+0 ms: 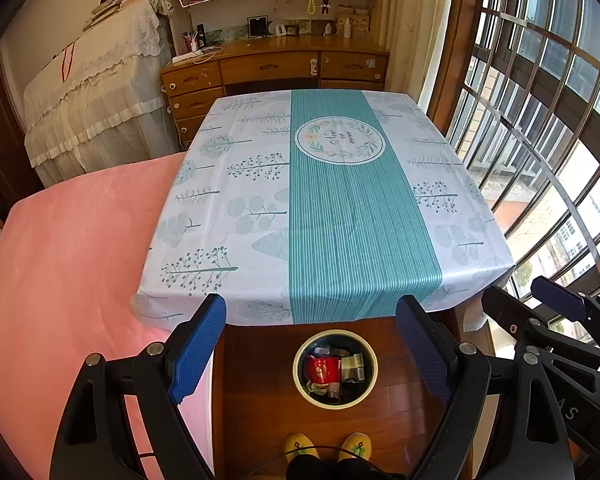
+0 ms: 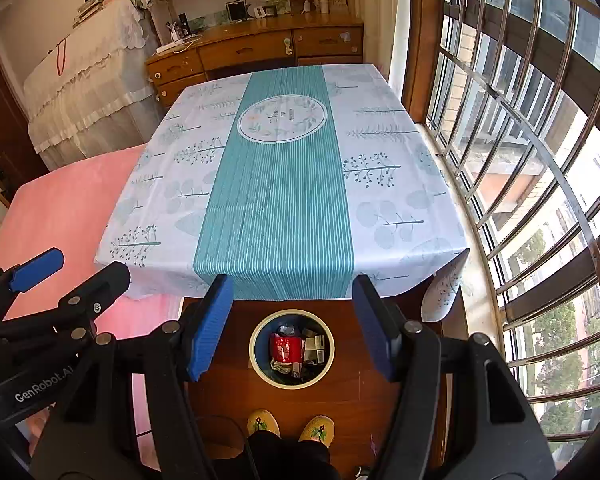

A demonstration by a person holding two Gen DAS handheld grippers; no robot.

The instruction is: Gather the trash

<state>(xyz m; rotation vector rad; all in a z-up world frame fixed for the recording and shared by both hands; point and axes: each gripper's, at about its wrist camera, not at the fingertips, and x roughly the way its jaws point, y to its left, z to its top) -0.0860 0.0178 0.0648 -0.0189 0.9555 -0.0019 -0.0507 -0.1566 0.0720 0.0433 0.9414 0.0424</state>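
A: Eyes on the bin (image 1: 335,368) — round, pale rim, dark inside, sitting on the wood floor (image 1: 260,420) just in front of the table (image 1: 324,200). Trash (image 1: 334,370) is piled in it: a red packet, some grey and white wrappers.

B: And the grippers?

A: Left gripper (image 1: 316,350) hangs above the bin, blue fingers (image 1: 198,350) spread wide, nothing between them. Right gripper (image 2: 294,326) matches it: jaws apart, empty, the bin (image 2: 291,349) framed in the gap.

B: They're close together?

A: Side by side. The right one shows at the edge of the left camera, and the reverse.

B: What's around?

A: Yellow slippers (image 2: 290,426) near the bin. A teal-striped leaf-print cloth (image 2: 276,184) over the table, a pink bed (image 1: 68,260) to the left, a wooden desk (image 1: 276,66) behind, barred windows (image 2: 532,160) on the right.
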